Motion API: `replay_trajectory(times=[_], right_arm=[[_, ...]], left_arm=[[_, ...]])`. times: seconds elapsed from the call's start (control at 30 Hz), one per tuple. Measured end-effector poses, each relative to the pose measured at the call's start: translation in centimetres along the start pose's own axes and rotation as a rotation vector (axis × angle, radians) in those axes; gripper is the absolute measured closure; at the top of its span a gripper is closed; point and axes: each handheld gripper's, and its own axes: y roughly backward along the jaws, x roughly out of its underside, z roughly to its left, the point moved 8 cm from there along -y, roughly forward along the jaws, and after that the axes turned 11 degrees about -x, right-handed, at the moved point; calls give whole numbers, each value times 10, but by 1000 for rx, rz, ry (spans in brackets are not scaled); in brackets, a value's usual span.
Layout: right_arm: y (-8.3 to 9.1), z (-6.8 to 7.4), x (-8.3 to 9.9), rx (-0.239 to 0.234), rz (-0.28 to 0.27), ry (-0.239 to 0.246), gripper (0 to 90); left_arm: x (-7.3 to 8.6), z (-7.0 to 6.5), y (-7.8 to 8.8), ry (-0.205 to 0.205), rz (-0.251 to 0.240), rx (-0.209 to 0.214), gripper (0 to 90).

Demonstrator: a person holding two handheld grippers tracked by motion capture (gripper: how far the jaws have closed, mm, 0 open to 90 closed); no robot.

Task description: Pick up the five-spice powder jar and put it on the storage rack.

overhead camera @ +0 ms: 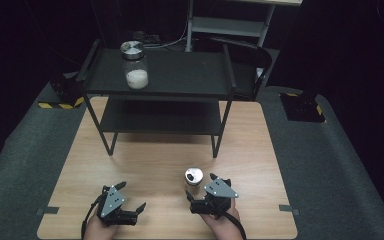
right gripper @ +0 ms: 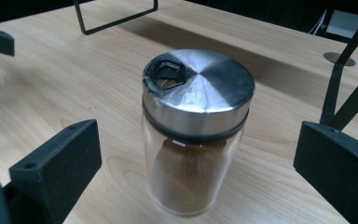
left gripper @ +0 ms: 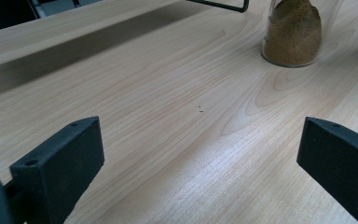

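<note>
Holding your right gripper point(overhead camera: 200, 192) wide open just short of the spice jar point(overhead camera: 193, 180); in the right gripper view the jar point(right gripper: 196, 135) stands upright between the spread jaws, untouched, brown powder inside, metal shaker lid point(right gripper: 199, 88) on. Your left gripper point(overhead camera: 130, 197) is open too, empty, over bare wooden table point(overhead camera: 155, 165). Second jar point(overhead camera: 134, 64), white contents, probably salt, sits on the black shelf rack point(overhead camera: 180, 75).

Overhead light, dark surround; rack point(overhead camera: 160, 75) shadow on table point(overhead camera: 260, 150); glare on jar lid point(right gripper: 205, 84); views sharp
</note>
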Motion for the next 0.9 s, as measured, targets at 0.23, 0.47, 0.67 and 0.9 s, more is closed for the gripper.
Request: replay_trajectory(times=[0.23, 0.47, 0.67, 0.9], right_arm=[[-12, -2, -4, 5, 0, -17, 17], [-13, -4, -2, -24, -56, -14, 137], [-17, -4, 5, -14, -86, -2, 217], [-21, -4, 11, -10, -132, -18, 303]], left_arm=[[0, -1, 0, -7, 3, -2, 8], [0, -1, 0, -6, 1, -3, 8], [0, -1, 0, -6, -2, -5, 8], [0, -2, 1, -13, 0, -7, 7]])
